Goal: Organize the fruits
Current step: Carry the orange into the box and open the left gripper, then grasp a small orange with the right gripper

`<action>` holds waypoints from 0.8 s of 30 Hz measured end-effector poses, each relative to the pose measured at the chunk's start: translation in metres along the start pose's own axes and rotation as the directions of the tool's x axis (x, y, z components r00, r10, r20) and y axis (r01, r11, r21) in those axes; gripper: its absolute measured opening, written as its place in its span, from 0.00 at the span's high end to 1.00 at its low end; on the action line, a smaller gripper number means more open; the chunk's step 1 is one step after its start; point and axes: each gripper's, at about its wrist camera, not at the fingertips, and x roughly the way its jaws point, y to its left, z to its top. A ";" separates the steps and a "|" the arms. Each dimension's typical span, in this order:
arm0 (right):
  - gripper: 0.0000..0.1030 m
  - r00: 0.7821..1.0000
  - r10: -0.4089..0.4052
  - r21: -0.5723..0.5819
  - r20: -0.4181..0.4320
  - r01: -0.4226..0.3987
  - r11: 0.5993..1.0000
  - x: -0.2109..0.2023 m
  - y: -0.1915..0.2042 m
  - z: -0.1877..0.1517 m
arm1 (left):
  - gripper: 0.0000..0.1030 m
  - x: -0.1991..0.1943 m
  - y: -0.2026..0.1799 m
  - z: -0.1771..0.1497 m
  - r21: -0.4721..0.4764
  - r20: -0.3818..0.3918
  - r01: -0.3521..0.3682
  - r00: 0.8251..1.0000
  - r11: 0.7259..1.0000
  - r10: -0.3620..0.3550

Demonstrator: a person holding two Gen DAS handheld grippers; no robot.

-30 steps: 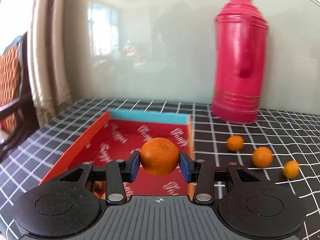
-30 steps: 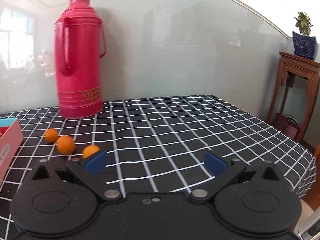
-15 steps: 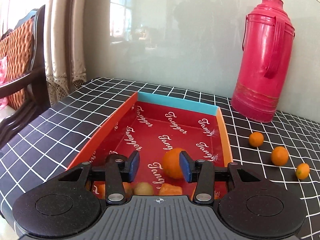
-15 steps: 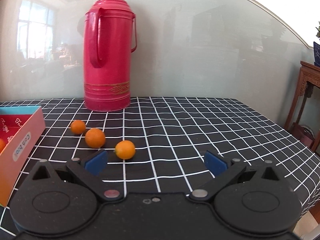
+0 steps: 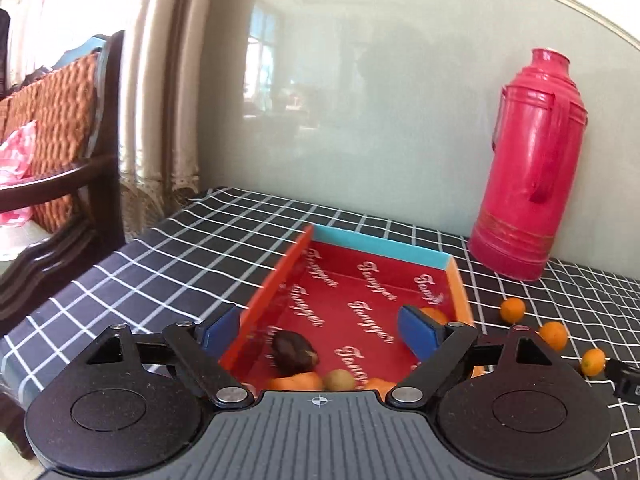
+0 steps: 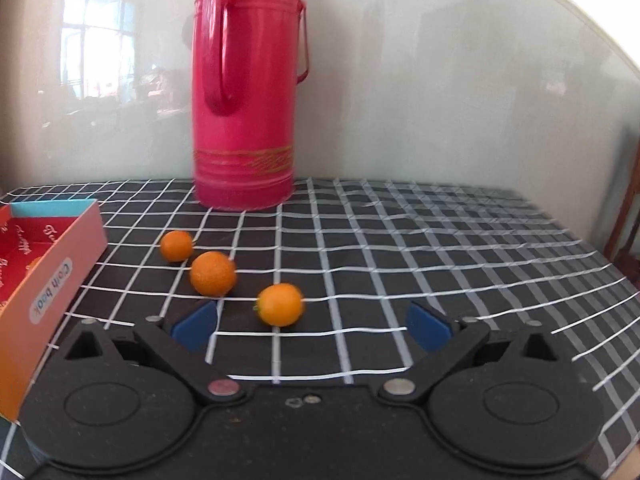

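A red box (image 5: 458,280) with a blue far wall lies on the checked tablecloth. In it are an orange (image 5: 434,314) by the right wall, a dark brown fruit (image 5: 294,352), a small green fruit (image 5: 339,380) and orange pieces at the near end. My left gripper (image 5: 320,326) is open and empty above the box's near end. Three small oranges lie on the cloth to the right of the box: the nearest (image 6: 280,304), the middle (image 6: 213,273) and the far one (image 6: 176,245). My right gripper (image 6: 312,326) is open and empty, just short of the nearest orange.
A tall red thermos (image 6: 248,92) stands at the back against the glossy wall; it also shows in the left wrist view (image 5: 528,168). The box's side wall (image 6: 52,280) is at the left in the right wrist view. A wooden chair (image 5: 60,128) stands left of the table.
My left gripper let go of the orange, which now lies in the box, then opened wide and drew back. My right gripper moved closer to the three loose oranges.
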 end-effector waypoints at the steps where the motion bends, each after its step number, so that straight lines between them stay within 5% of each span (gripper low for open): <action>1: 0.18 1.000 0.008 0.005 -0.011 -0.008 1.000 0.005 0.001 0.002 | 0.16 -0.001 0.004 0.000 -0.001 0.004 -0.009 1.000 1.000 0.009; 12: 0.35 0.996 0.013 0.055 -0.086 -0.009 0.998 0.047 -0.004 0.011 | 0.16 -0.006 0.050 0.000 -0.060 0.017 -0.101 0.995 0.993 0.102; 24: 0.74 0.993 -0.016 0.030 -0.114 0.020 0.999 0.057 0.010 0.008 | 0.14 -0.006 0.076 -0.003 -0.082 0.014 -0.146 0.989 0.986 0.148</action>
